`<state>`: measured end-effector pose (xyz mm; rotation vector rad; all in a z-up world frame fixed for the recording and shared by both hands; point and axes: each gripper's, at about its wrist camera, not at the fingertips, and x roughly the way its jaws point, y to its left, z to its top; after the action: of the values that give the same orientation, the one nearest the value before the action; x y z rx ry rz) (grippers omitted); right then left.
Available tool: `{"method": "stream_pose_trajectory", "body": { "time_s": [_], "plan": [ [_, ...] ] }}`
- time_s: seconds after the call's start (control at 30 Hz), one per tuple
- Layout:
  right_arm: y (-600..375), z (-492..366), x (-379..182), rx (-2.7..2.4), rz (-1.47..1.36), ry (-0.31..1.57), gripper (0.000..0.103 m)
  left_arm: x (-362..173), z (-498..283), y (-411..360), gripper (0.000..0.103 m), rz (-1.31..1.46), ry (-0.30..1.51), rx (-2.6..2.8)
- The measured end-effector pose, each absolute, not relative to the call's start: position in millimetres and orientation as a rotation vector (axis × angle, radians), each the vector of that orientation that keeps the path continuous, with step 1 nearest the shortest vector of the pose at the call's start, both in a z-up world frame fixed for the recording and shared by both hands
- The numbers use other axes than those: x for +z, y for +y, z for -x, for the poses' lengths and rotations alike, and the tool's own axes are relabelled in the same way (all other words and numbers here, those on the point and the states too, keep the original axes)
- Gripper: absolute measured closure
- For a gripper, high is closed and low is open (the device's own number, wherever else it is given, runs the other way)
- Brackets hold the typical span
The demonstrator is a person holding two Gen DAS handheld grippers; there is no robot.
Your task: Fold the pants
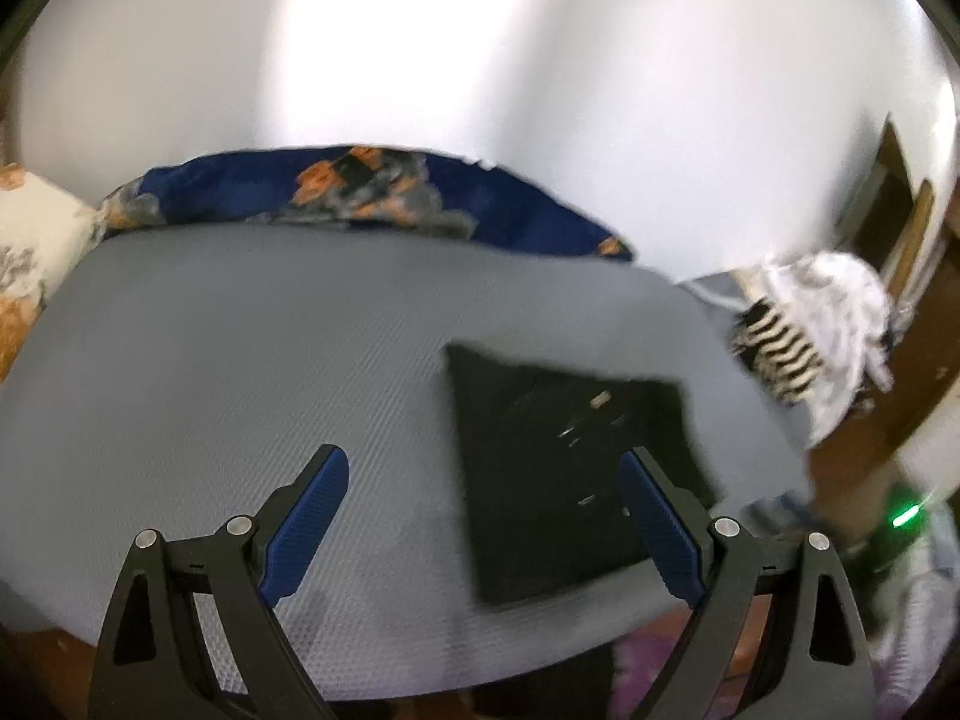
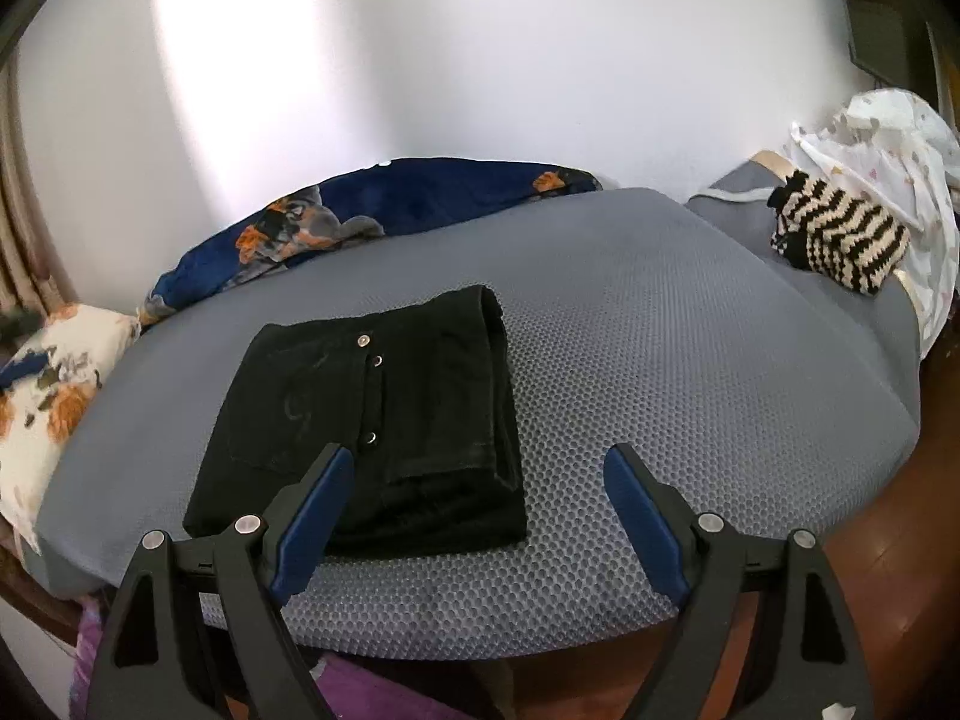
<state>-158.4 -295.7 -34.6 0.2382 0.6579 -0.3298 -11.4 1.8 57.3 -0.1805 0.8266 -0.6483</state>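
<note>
The black pants (image 2: 372, 420) lie folded into a compact rectangle on the grey mesh mattress (image 2: 660, 372), with metal buttons showing on top. In the left wrist view the pants (image 1: 564, 468) appear blurred, right of centre. My left gripper (image 1: 483, 468) is open and empty above the mattress (image 1: 240, 360), its right finger over the pants' edge. My right gripper (image 2: 480, 465) is open and empty, near the pants' front right corner, its left finger in front of the fabric.
A blue floral blanket (image 2: 384, 204) lies along the white wall. A floral pillow (image 2: 54, 396) sits at the left. A striped knit item (image 2: 840, 240) and white cloth (image 2: 888, 144) lie at the right. Wooden floor (image 2: 888, 528) borders the mattress.
</note>
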Motion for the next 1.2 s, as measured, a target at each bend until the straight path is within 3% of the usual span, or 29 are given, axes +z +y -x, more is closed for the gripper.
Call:
{"method": "stream_pose_trajectory", "body": {
  "time_s": [0.3,0.37,0.43,0.57,0.7,0.8,1.2],
  "plan": [
    [-317,162,-33,-0.336,-0.367,0.635,0.019,185,1,21,0.007,0.402,0.812,-0.817],
    [-318,163,-31,-0.341,-0.365,0.621,0.019,202,3,25,0.000,0.441,0.776,-0.824],
    [-319,163,-31,-0.337,-0.371,0.622,0.019,204,5,23,0.000,0.416,0.732,-0.800],
    [-324,161,-35,-0.298,-0.418,0.640,0.019,146,3,-10,0.000,0.235,0.776,-0.679],
    [-333,153,-41,-0.247,-0.480,0.686,0.019,38,-18,-46,0.000,0.115,0.986,-0.651],
    [-339,148,-42,-0.223,-0.497,0.702,0.019,-14,-30,-50,0.000,0.142,1.039,-0.641],
    [-358,83,-65,-0.143,-0.444,0.818,0.019,-96,-60,-82,0.000,0.220,1.172,-0.772]
  ]
}}
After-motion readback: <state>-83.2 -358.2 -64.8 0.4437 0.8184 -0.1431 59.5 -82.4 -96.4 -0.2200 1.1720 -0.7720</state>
